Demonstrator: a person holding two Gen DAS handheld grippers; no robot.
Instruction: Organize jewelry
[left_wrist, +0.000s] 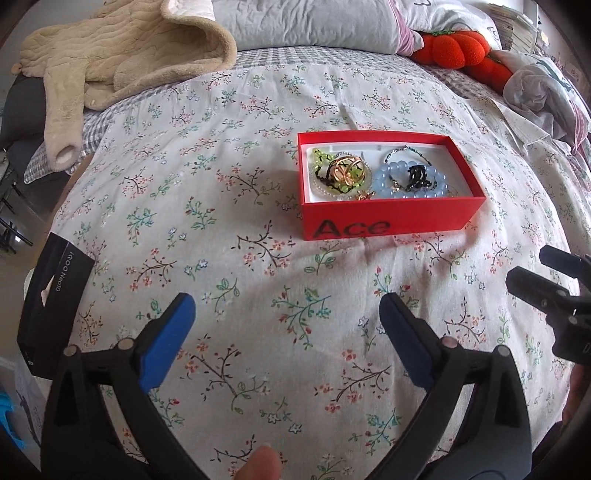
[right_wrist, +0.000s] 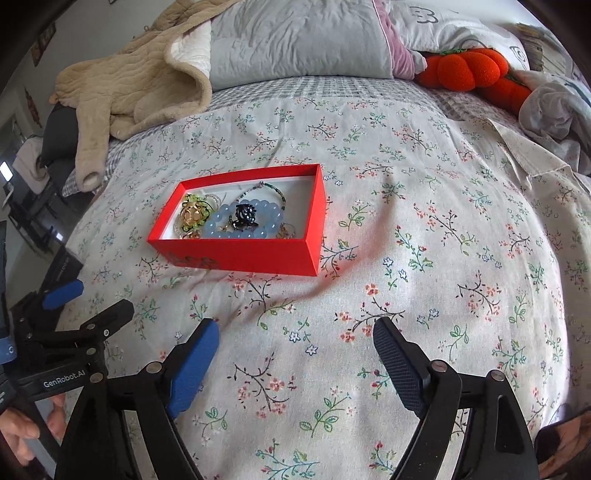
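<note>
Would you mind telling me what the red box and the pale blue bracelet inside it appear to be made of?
The red box looks like matte paperboard: crisp folded edges, thin walls, printed black lettering. The pale blue bracelet appears to be smooth, glossy, translucent round beads, perhaps glass or stone; the pictures cannot settle which.

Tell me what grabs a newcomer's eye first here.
The red box sits mid-bed on the floral sheet, holding a blue bead bracelet and other tangled jewelry. Behind it, orange plush pumpkins lie by the pillows. Both grippers, left and right, hover open and empty.
</note>
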